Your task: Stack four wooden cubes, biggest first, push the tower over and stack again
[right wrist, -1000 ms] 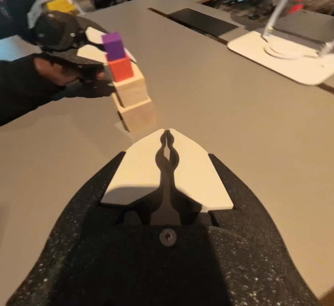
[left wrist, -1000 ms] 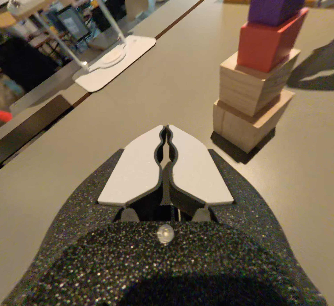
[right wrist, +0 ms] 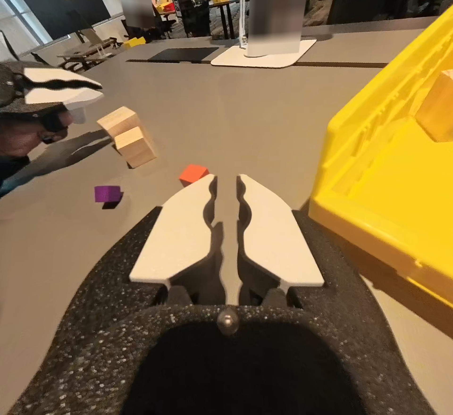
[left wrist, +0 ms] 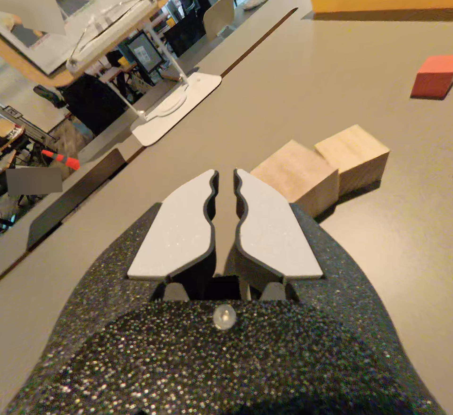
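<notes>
1. Your grey table (right wrist: 220,119) runs back toward an office space with desks, chairs and a dark screen; a white stand base (right wrist: 264,58) sits at its far edge.
2. Your left gripper (left wrist: 226,175) hangs just above the table with its white fingers (left wrist: 181,226) slightly apart and nothing between them. In the right wrist view it shows at the left edge (right wrist: 96,91), held by your hand (right wrist: 22,138), and there its tips look nearly together.
3. Your right gripper (right wrist: 226,177) also has a narrow gap between its fingers (right wrist: 272,236), with only bare table showing in the gap.
4. No tower stands: all four cubes lie on the table.
5. Your biggest wooden cube (left wrist: 296,177) lies just right of the left gripper's tip, tilted, and the second wooden cube (left wrist: 353,155) is pressed against its far side.
6. Your red cube (right wrist: 193,173) lies alone, well apart from the wooden pair and just ahead of the right gripper's left fingertip; the left wrist view shows it at the right edge (left wrist: 434,79).
7. Your purple cube (right wrist: 107,193) lies by itself to the left of the red one, nearer you than the wooden pair.
8. Your yellow bin (right wrist: 367,195) sits close on the right gripper's right side, with another wooden block (right wrist: 438,114) inside it.
</notes>
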